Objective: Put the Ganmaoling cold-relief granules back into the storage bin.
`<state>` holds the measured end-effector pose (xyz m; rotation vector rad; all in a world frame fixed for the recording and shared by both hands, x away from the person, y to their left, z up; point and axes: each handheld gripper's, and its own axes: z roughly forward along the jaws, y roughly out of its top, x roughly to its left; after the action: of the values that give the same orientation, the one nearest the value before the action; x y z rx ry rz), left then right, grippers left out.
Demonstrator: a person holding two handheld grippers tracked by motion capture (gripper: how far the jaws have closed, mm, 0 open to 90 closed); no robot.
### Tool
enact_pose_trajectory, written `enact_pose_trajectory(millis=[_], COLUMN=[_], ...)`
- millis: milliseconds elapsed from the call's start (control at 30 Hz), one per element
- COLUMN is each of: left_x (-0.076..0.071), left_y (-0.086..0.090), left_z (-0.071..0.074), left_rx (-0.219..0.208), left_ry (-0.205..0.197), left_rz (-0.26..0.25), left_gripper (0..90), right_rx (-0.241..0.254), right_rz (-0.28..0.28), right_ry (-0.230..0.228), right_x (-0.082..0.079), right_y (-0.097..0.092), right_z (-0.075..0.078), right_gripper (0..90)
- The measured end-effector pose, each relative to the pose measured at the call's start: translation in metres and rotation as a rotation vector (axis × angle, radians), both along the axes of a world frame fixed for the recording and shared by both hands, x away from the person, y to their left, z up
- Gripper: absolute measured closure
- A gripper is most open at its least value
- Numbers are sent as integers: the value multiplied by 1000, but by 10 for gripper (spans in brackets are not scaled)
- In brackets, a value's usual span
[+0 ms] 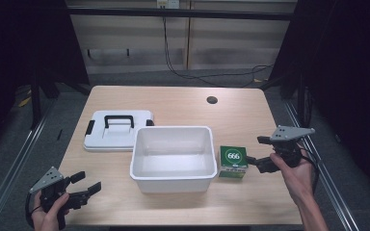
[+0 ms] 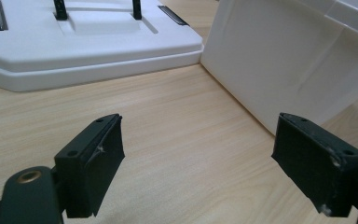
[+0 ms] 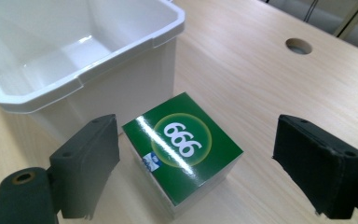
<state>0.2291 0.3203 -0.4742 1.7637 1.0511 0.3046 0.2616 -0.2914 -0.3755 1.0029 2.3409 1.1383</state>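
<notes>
From the high view I saw a wooden table [image 1: 183, 103] carrying a white open bin [image 1: 172, 159] at its centre, a white lid [image 1: 118, 130] with a black handle lying flat just beside the bin's far-left corner, and a green box [image 1: 233, 162] printed "666" standing just beside the bin's right wall. My left gripper [image 1: 87, 187] sat at the near-left corner of the table, held in the left hand [image 1: 48, 214], well apart from the bin; its jaws were spread with nothing between them. My right gripper [image 1: 257, 154] was held by the right hand [image 1: 294, 173] at the right edge, its jaws likewise spread and pointing toward the box. The left gripper view added what the overhead angle could not: bare wood grain between the released jaws, the lid's stepped rim, and the bin's plain side wall rising at right. The right gripper view showed the box top lying between the released jaws without touching either, a small blue mark on its label, and the bin's glossy inside. It also showed a round hole [image 3: 299, 45] in the table beyond.
</notes>
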Motion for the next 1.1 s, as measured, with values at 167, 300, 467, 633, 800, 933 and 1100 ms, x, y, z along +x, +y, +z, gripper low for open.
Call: enact_pose_trajectory(millis=[167, 300, 467, 633, 800, 933, 1100], left_x=[0, 1, 0, 0, 1, 1, 1], left_y=[-1, 0, 0, 0, -1, -1, -1], left_z=[0, 0, 0, 0, 0, 0, 0], left_rx=[0, 3, 0, 3, 0, 4, 4], left_ry=[0, 0, 0, -3, 0, -2, -2], left_rz=[-2, -3, -3, -7, -5, -5, -5], left_gripper=[159, 159, 159, 159, 159, 159, 159], right_rx=[-22, -79, -150, -204, -296, -340, -401], right_rz=[35, 56, 135, 184, 267, 290, 331], right_ry=[21, 27, 63, 85, 181, 205, 237], right_x=[4, 11, 21, 28, 40, 46, 53], right_y=[4, 11, 25, 33, 42, 47, 55], right_z=[6, 11, 18, 19, 17, 17, 15], right_gripper=[136, 135, 135, 135, 135, 135, 135])
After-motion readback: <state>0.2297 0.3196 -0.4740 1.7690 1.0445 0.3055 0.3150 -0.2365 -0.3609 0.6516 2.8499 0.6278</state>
